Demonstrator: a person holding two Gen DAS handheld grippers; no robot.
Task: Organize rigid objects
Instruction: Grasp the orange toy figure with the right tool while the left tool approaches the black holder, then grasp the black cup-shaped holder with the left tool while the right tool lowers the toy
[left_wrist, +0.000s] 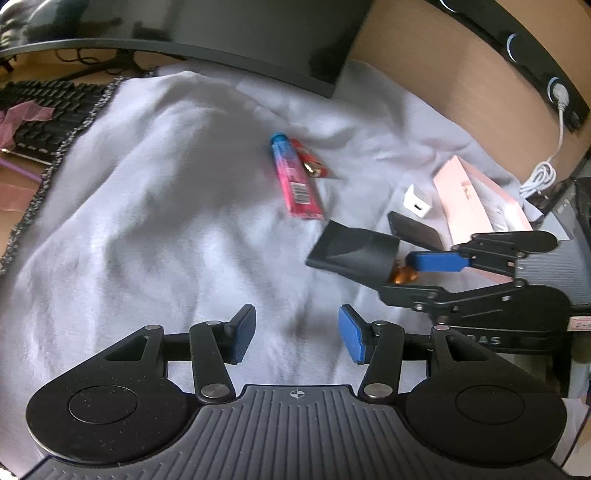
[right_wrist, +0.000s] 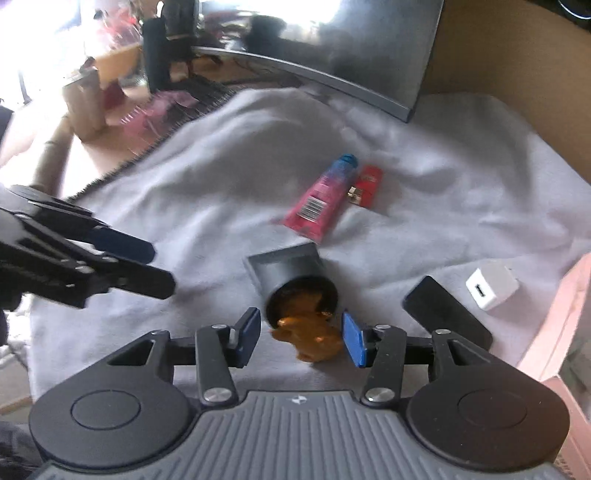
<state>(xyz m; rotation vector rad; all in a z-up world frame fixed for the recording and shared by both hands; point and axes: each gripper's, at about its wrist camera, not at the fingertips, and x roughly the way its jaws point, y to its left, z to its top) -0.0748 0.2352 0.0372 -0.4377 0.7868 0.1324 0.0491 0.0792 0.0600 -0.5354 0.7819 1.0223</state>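
Right wrist view: we see the right gripper (right_wrist: 301, 338) spread wide, an orange figurine (right_wrist: 308, 338) sitting between its pads, no pad contact confirmed. Figurine lies at the round mouth of a black nozzle (right_wrist: 290, 275) resting on its side on the white cloth (right_wrist: 207, 177). Pink tube (right_wrist: 319, 201) w/ blue cap lies beyond the nozzle, red lighter (right_wrist: 365, 184) just beside it, approx. parallel. Black flat case (right_wrist: 445, 312) and white charger block (right_wrist: 491, 290) sit to the right, pink box (right_wrist: 554, 332) at the frame edge. Left gripper (right_wrist: 151, 267) enters from the left, jaws apart, holding nothing.

Left wrist view: we note the left gripper (left_wrist: 297, 334) spread over bare cloth (left_wrist: 147, 203), nothing between the pads. Monitor (left_wrist: 258, 33) stands at the back of the desk.
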